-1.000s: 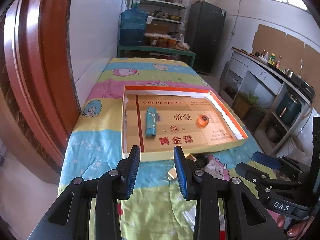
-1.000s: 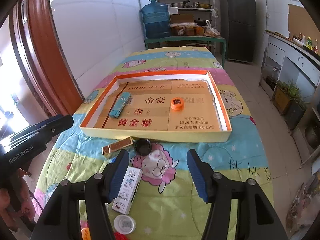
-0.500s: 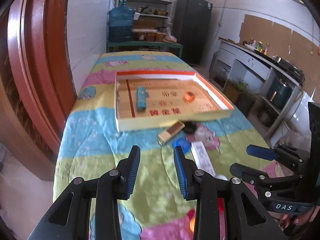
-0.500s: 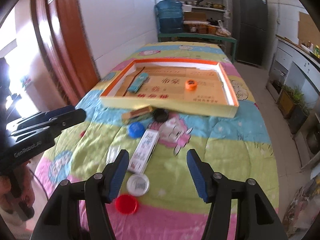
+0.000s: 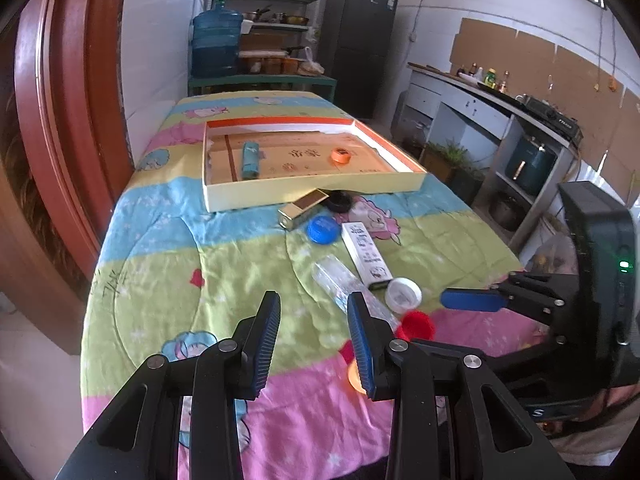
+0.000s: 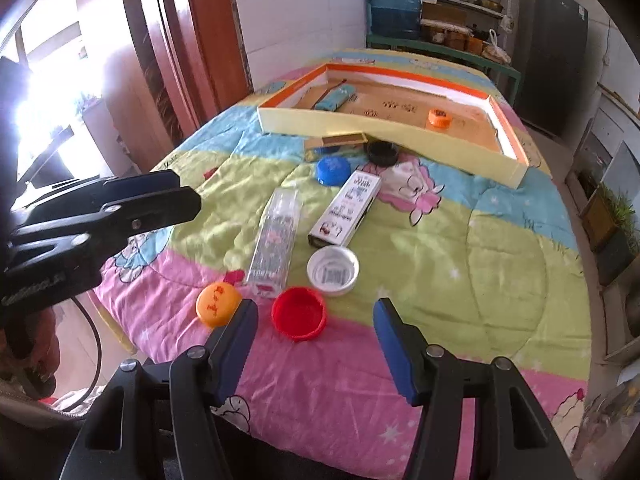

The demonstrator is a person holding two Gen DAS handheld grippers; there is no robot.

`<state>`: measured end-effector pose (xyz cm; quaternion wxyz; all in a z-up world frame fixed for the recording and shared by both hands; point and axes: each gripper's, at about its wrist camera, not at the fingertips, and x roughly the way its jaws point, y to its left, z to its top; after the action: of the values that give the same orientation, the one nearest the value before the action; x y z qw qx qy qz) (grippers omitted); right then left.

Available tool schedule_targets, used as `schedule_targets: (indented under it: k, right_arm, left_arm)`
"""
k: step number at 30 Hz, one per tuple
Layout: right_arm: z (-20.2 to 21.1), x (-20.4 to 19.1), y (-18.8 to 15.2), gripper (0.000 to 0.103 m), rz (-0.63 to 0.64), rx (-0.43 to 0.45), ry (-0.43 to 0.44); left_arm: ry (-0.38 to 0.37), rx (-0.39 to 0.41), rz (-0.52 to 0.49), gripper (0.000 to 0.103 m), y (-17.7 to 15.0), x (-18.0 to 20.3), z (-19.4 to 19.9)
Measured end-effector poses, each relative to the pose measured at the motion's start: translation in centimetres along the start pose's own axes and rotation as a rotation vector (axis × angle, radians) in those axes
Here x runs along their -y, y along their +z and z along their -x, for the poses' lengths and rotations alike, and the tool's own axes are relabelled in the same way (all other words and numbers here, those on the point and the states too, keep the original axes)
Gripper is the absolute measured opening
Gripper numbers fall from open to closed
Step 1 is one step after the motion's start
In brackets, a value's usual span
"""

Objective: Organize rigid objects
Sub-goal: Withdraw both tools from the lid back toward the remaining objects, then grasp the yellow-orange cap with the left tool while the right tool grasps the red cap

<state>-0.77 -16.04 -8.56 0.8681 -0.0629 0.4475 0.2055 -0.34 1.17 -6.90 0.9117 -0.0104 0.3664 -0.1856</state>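
An open cardboard box lid lies on the quilted table, holding a teal case and an orange cap. Loose items lie in front of it: a gold box, black lid, blue cap, white carton, clear plastic box, white lid, red cap and orange cap. My left gripper is open and empty above the near table. My right gripper is open and empty just behind the red cap.
A wooden door frame stands left of the table. A water jug, shelves and a dark fridge are at the far end. A counter with bottles runs along the right.
Both grippers have pulled back from the box lid toward the near end of the table. More loose items now show in front of them. Both stay open.
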Motion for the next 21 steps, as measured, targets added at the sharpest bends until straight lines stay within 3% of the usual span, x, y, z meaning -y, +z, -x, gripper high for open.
schedule_targets:
  k: [14, 21]
  right_arm:
    - [-1.3, -0.8, -0.4, 0.06, 0.02, -0.011, -0.042]
    - [-1.3, -0.8, -0.4, 0.058, 0.023, -0.004, -0.046]
  left_arm:
    - [-0.034, -0.035, -0.027, 0.036, -1.7, 1.1, -0.1]
    - [-0.115, -0.063, -0.062, 0.036, -2.5, 2.0, -0.6]
